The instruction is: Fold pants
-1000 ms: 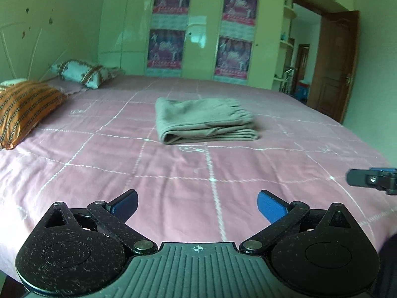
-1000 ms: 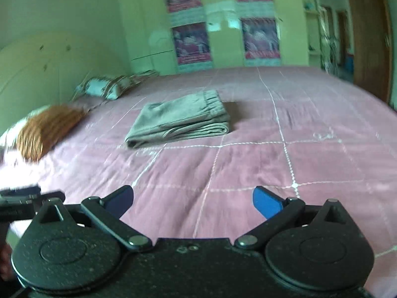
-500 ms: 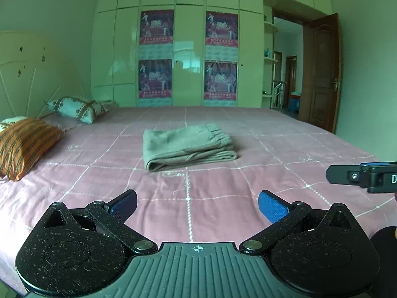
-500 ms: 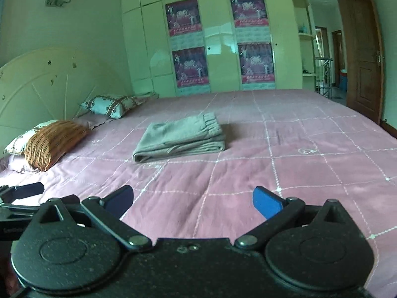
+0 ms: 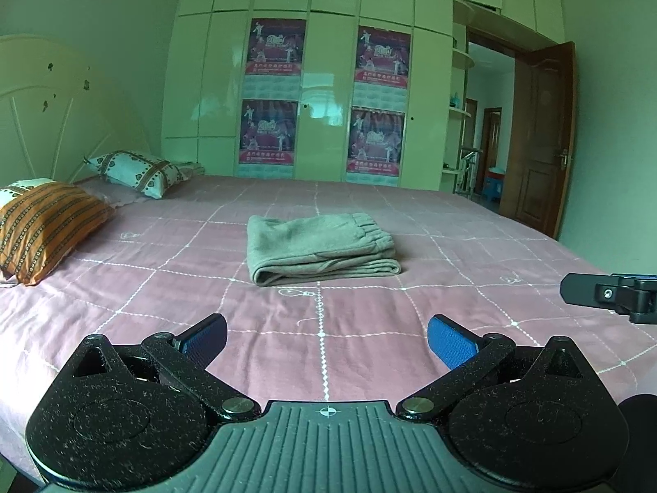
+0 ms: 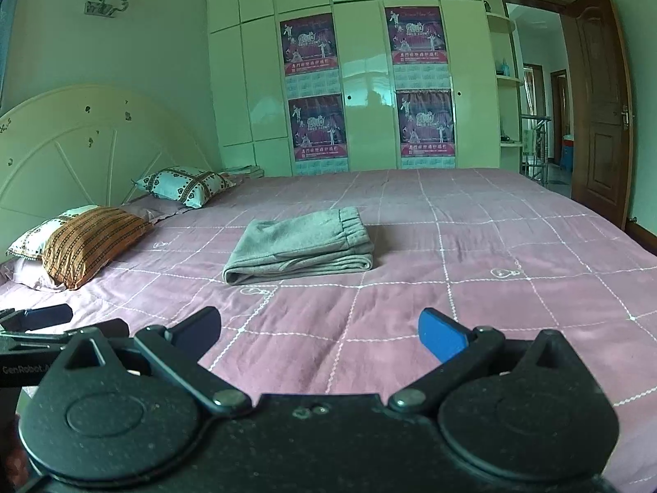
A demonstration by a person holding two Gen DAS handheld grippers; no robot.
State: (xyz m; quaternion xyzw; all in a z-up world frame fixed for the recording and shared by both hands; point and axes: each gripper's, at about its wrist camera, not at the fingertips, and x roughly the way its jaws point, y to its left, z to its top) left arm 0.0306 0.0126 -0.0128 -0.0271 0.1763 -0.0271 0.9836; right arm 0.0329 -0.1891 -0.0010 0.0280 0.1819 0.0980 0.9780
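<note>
One pair of grey pants (image 5: pixel 322 248) lies folded into a flat bundle on the pink bed (image 5: pixel 451 263), out in the middle of the mattress, well away from every edge; its elastic waistband faces the far foot-side, and the rolled fold faces the near edge. In the right wrist view the same pants (image 6: pixel 302 244) sit in the same place.

Three pillows lie at the headboard end: one orange striped pillow (image 5: pixel 49 230) nearest, one white patterned pillow (image 6: pixel 31 236) partly under it, and one white-and-brown patterned pillow (image 5: pixel 137 168) farther back. Four purple posters (image 5: pixel 275 47) hang on the pale wardrobe beyond the far edge of the bed. One brown door (image 5: pixel 538 139) stands open at the foot-side corner.

Two grippers show. The left hand-held gripper (image 5: pixel 326 337) hovers level above the near edge of the bed, its blue pads spread wide apart and released, grasping nothing, pointed at the pants and well short of them. The right hand-held gripper (image 6: pixel 318 330) hangs beside it at much the same height, likewise spread wide and empty. Each one's tip shows at the edge of the other's view.
</note>
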